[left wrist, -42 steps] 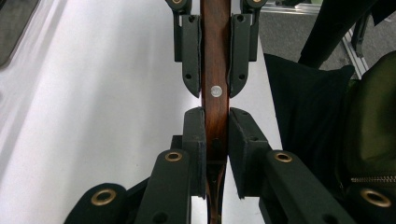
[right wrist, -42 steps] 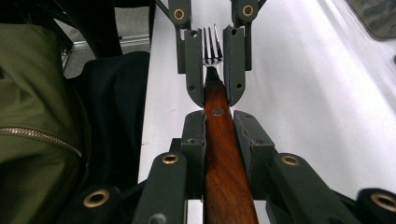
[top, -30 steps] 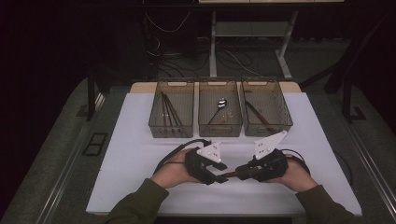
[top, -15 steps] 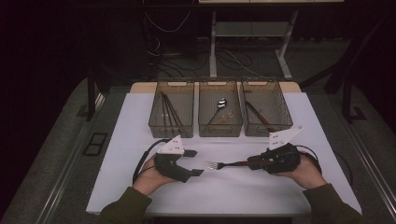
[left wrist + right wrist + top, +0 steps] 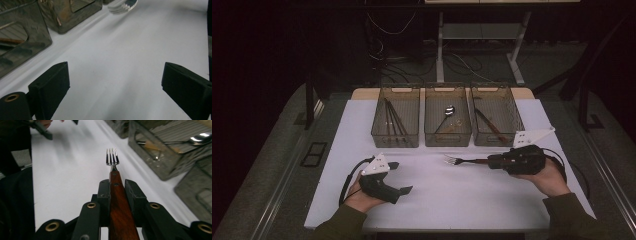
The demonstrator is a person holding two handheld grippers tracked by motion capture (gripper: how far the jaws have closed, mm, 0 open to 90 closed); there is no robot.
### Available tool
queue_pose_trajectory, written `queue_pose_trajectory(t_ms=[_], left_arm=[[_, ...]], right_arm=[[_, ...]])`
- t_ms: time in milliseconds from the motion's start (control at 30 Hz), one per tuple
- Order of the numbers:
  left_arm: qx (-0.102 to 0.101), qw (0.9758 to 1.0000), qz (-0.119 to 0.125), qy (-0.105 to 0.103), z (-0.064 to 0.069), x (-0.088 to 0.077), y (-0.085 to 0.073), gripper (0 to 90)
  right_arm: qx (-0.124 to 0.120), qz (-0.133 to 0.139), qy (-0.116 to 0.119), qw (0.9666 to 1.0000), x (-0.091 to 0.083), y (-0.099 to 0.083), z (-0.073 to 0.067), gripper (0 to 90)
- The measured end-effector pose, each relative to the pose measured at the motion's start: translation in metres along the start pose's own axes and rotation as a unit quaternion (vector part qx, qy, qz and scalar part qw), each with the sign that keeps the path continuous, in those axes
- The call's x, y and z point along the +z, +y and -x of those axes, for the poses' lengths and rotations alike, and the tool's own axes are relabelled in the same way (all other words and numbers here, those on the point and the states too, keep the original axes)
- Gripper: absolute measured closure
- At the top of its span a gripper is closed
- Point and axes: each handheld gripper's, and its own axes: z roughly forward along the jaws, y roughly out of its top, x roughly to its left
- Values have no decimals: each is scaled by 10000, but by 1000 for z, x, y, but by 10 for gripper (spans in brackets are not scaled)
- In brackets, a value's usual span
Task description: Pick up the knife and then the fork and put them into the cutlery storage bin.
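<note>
A fork (image 5: 462, 160) with a red-brown wooden handle points left over the white mat, its tines off the surface. My right gripper (image 5: 492, 161) is shut on the handle; in the right gripper view the fork (image 5: 113, 162) juts straight out between the pads of that gripper (image 5: 117, 187). My left gripper (image 5: 401, 176) lies low at the front left of the mat, well apart from the fork. Its jaws have just been opening and stand wide, with nothing between them (image 5: 115, 85). The fork's tines (image 5: 123, 6) show far off in the left gripper view.
Three clear bins stand in a row at the back of the white mat (image 5: 437, 200): the left bin (image 5: 395, 135) holds dark chopsticks, the middle bin (image 5: 447, 136) a spoon (image 5: 449, 110), the right bin (image 5: 496, 136) a wooden-handled utensil. Table legs and cables lie beyond.
The two grippers were close together at mid-mat a second ago. The left one has drawn away to the left and lower with its jaws opening; the right has carried the fork rightward.
</note>
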Motion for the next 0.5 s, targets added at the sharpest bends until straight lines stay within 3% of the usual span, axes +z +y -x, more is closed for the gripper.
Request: queue_pose_trajectory(t_ms=[233,500], left_arm=[[-242,9997,-30,94,-4,4,-6,0],[-230,9996,-87,143,-3,5,-5,0]], right_arm=[[157,237,-213,9994,-15,6,11,756],[269,504,-568,9968,-35,19,27,756]])
